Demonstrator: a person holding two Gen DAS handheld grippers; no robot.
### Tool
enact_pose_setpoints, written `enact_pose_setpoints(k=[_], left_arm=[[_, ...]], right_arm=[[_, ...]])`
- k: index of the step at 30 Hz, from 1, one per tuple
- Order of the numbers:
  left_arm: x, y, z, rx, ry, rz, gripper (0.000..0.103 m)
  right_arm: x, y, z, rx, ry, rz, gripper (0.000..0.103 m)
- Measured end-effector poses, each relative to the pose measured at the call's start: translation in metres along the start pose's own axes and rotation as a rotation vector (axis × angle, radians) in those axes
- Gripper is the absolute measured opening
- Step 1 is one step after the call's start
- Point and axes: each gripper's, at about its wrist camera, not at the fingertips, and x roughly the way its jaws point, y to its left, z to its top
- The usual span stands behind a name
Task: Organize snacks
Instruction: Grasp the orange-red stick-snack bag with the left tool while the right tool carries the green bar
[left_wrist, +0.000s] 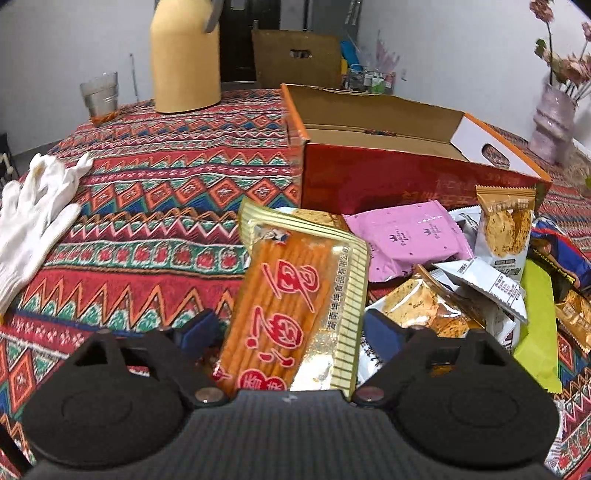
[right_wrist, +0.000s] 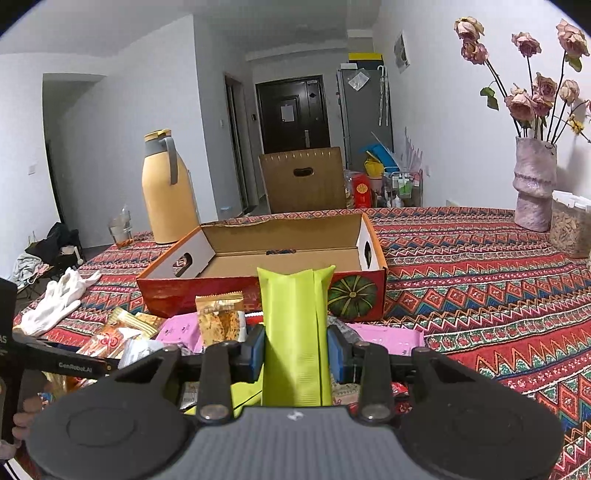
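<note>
R gripper pinched green pack upright, box just beyond. L gripper spread wide astride orange pack atop snack pile, pads not pressing. Risk: L closes off-centre, slick wrapper slips or neighbours drag along

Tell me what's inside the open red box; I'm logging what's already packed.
The red box shows only bare cardboard floor and walls, no snacks visible. Its near wall hides the front strip of the floor.
</note>
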Motion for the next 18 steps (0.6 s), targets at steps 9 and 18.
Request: enact_pose_setpoints(k=[9,18], left_arm=[[-0.012,-0.005,-0.009,-0.001,-0.031,0.035,0.054],[-0.025,-0.001,-0.008,-0.036,-0.060,0.047,0.043]], right_arm=[[0.002,0.002,-0.005,0.002,0.010,0.014,0.034],[-0.001,0.002,-0.005,0.007,0.000,0.022,0.033]])
